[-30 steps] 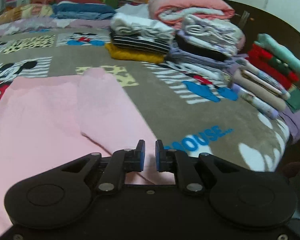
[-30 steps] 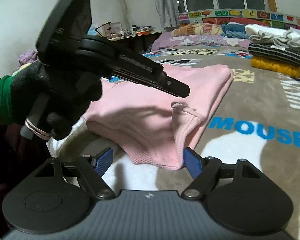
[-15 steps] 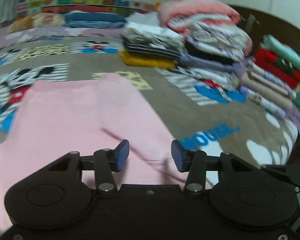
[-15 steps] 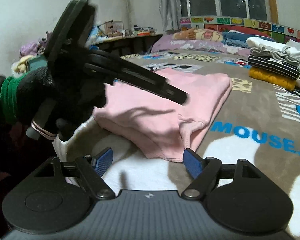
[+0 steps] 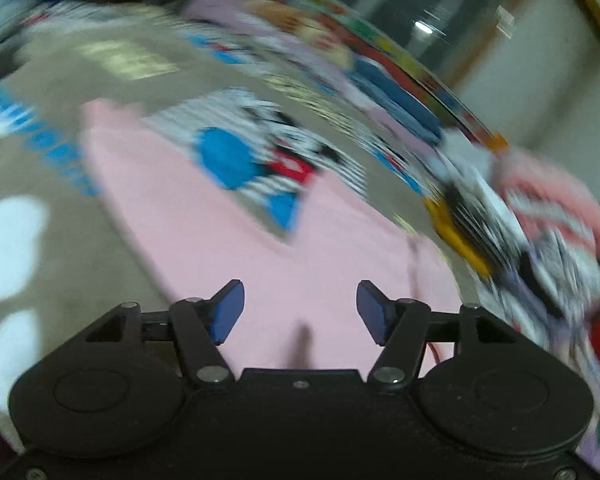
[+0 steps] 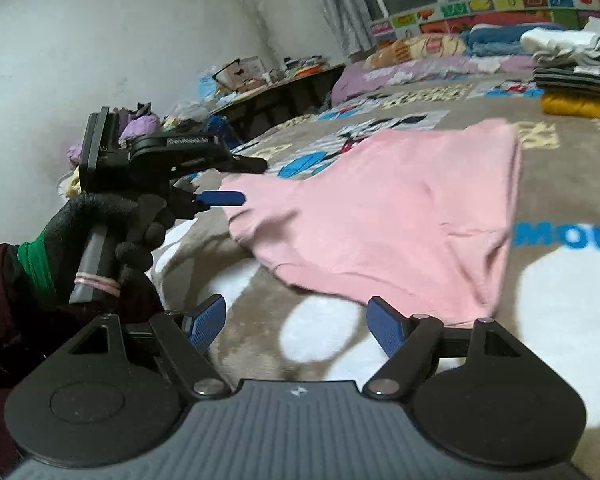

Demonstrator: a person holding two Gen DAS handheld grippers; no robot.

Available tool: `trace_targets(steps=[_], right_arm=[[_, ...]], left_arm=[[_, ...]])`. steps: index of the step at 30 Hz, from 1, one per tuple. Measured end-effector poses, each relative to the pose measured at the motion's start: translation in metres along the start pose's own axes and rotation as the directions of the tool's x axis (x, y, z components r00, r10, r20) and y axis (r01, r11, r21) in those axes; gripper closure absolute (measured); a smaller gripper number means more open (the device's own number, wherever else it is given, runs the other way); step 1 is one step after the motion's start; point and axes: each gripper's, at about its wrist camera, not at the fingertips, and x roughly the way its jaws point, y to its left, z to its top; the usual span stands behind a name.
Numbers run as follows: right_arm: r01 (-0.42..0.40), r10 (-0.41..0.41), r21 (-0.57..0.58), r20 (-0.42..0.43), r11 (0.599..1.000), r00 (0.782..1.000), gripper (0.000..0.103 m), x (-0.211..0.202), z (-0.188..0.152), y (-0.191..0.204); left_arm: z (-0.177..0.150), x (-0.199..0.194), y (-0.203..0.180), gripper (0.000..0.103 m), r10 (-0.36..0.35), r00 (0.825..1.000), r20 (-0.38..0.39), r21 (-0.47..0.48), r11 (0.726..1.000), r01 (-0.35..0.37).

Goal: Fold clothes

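Garment: pink top (image 6: 400, 208) lies flat-ish on the cartoon blanket (image 6: 560, 300), long axis running from its near hem toward the far folded piles (image 6: 572, 92). Left gripper (image 6: 224, 184) jaws spread, nothing held, sits just beside the top's left edge, so it's nearer. Right gripper (image 6: 296, 324) also spread, empty, short of the near hem, blanket betw fingers. Left wrist view blurred but pink fabric lies directly ahead of left fingers (image 5: 228, 310). Prob next grab = left edge, fold across
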Motion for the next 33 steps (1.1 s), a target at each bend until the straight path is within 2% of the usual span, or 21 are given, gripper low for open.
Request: trace_targets(steps=[5,10,14,16,20,26,27,28,31,33], right_arm=[[0.027,-0.027,0.004,-0.052,1.0,0.998,0.025,0.017,-0.005,-0.004],[-0.013,0.016,0.04,-0.082,0.999,0.997,0.011,0.023,-0.009,-0.009],[-0.042,0.047,0.056,-0.087,0.998,0.995,0.004,0.024,-0.012,-0.01],[-0.049,0.055,0.059,-0.091,0.997,0.994,0.003,0.024,-0.012,-0.01],[-0.059,0.065,0.063,-0.09,0.996,0.994,0.003,0.023,-0.013,-0.01],[-0.067,0.072,0.059,-0.083,0.996,0.994,0.002,0.023,-0.014,-0.011],[-0.067,0.071,0.057,-0.082,0.996,0.994,0.002,0.023,-0.014,-0.011],[-0.067,0.071,0.056,-0.082,0.996,0.994,0.002,0.023,-0.014,-0.011],[-0.061,0.064,0.04,-0.086,0.997,0.994,0.002,0.023,-0.014,-0.009],[-0.056,0.058,0.03,-0.09,0.998,0.994,0.002,0.023,-0.014,-0.007]], left_arm=[[0.008,-0.003,0.047,0.042,0.002,1.0,-0.005,-0.184,0.983,-0.003],[0.017,-0.001,0.076,0.042,-0.054,0.998,0.023,-0.309,0.949,0.059],[0.033,0.01,0.087,0.046,-0.04,0.997,0.063,-0.351,0.934,0.059],[0.042,0.015,0.092,0.046,-0.032,0.996,0.085,-0.361,0.931,0.061],[0.06,0.027,0.106,0.052,-0.021,0.993,0.117,-0.4,0.914,0.067],[0.076,0.047,0.125,0.075,-0.022,0.991,0.133,-0.438,0.896,0.079],[0.077,0.047,0.126,0.085,-0.021,0.991,0.135,-0.436,0.897,0.078],[0.077,0.047,0.126,0.092,-0.019,0.991,0.136,-0.432,0.899,0.076],[0.078,0.048,0.127,0.1,-0.014,0.99,0.14,-0.42,0.905,0.072],[0.08,0.044,0.111,0.101,-0.005,0.987,0.159,-0.347,0.936,0.06]])
